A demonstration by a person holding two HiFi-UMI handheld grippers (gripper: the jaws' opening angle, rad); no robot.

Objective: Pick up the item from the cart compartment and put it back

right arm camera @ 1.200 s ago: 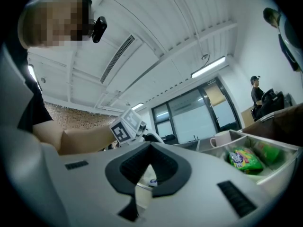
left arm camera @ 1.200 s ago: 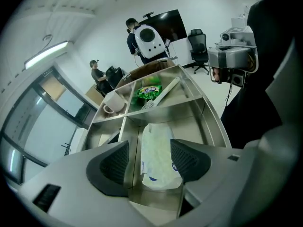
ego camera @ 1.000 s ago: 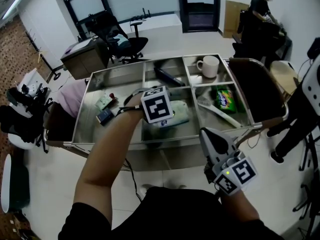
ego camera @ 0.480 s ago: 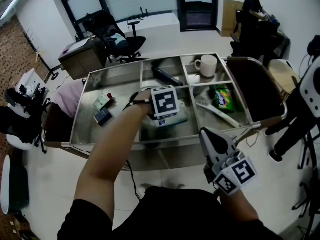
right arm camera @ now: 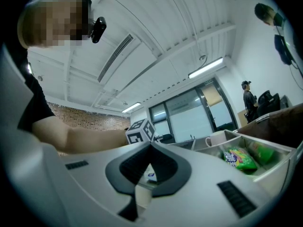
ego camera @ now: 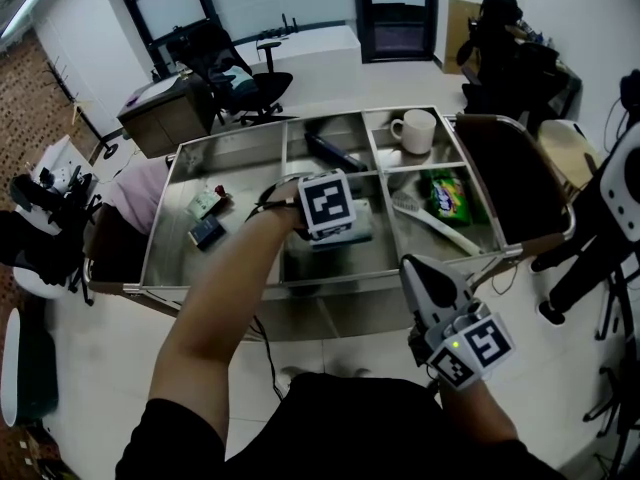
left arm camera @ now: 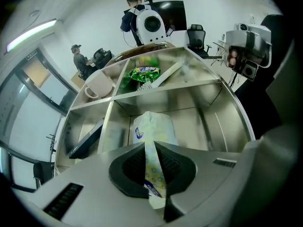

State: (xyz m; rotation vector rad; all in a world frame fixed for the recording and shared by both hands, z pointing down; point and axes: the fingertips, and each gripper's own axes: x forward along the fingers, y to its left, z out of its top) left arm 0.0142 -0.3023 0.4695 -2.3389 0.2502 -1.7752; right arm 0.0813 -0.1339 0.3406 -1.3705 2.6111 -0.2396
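Now: left gripper grips the packet in the cart's middle compartment.
Steel cart [ego camera: 163, 230], centre of head view: the soft white packet [left arm camera: 152, 126] lies in the near middle compartment, its long axis running straight away from the left gripper [left arm camera: 150, 148]. The fingers [left arm camera: 130, 164] pinch its near end seam. The right gripper [ego camera: 418, 271], at lower right and well apart, has its fingers pressed together, empty. Judgement: the lift falls to the left.

Plain black short-sleeved shirt [ego camera: 330, 423]
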